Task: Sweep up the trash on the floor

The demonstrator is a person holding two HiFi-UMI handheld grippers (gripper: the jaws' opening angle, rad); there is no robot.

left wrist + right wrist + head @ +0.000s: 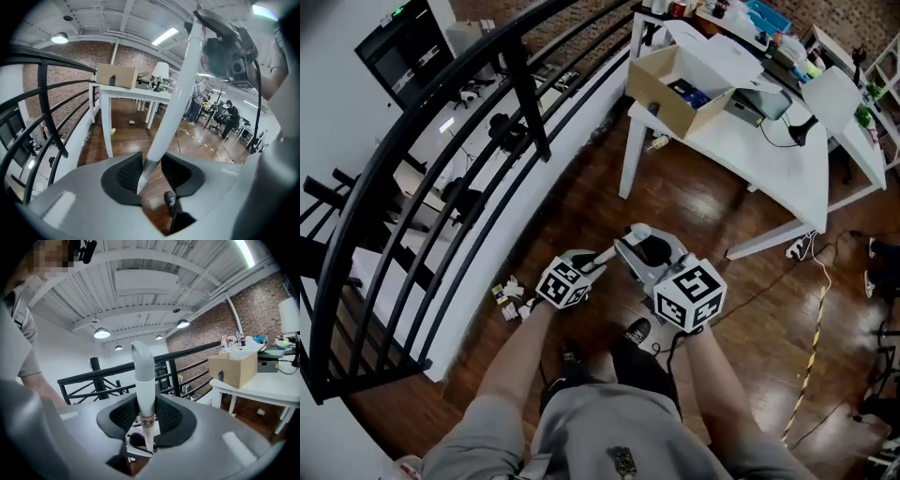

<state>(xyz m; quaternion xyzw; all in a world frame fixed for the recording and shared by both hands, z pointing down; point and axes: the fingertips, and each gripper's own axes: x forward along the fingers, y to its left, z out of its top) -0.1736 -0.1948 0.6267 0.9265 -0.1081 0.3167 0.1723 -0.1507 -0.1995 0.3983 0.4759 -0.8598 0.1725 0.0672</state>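
Crumpled paper trash [511, 298] lies on the wood floor at the foot of the railing, left of my left gripper [592, 265]. In the left gripper view the left gripper [152, 174] is shut on the tapered end of a white handle [176, 93], which slants up toward the right gripper [225, 47]. The right gripper [637, 242] is just beyond it in the head view. In its own view the right gripper [146, 416] is shut on an upright white handle [144, 380] with a rounded grey tip. What hangs below the handles is hidden.
A black railing [487, 84] curves along the left. A white table [769, 159] with a cardboard box [675, 89] stands ahead; small litter [657, 142] lies under it. A cable and striped tape [814, 337] run along the floor at right. My shoes [637, 330] are below the grippers.
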